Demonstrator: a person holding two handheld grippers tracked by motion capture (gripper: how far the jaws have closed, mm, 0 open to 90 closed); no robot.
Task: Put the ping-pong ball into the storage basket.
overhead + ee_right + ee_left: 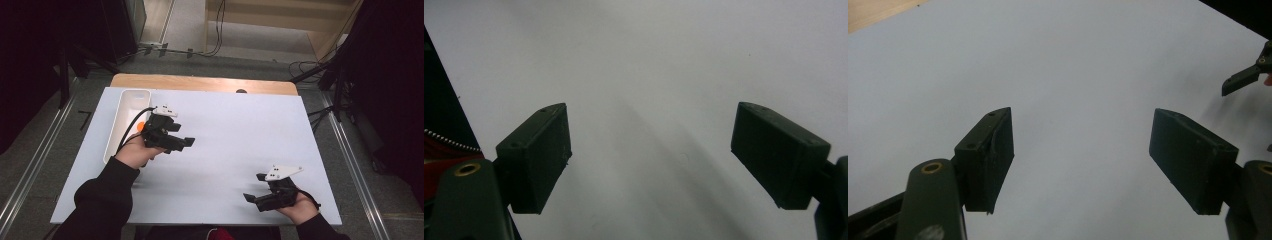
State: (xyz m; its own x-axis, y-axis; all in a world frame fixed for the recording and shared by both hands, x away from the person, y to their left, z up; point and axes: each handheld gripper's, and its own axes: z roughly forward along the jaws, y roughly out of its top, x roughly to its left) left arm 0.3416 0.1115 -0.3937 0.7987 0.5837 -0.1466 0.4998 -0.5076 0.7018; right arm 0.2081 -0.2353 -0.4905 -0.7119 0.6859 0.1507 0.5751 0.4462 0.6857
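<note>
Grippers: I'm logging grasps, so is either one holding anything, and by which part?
Nothing is held. The left gripper and the right gripper both stand open, with bare white table between their jaws.

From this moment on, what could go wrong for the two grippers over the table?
The left gripper, jaws open and empty, hangs right beside the white tray; a sideways swing could knock the tray's wall or catch its own trailing cable on the rim. A small orange thing in the tray sits half hidden behind that gripper, so a reach for it would be partly blind. The right gripper, also open and empty, sits near the table's front edge.
</note>
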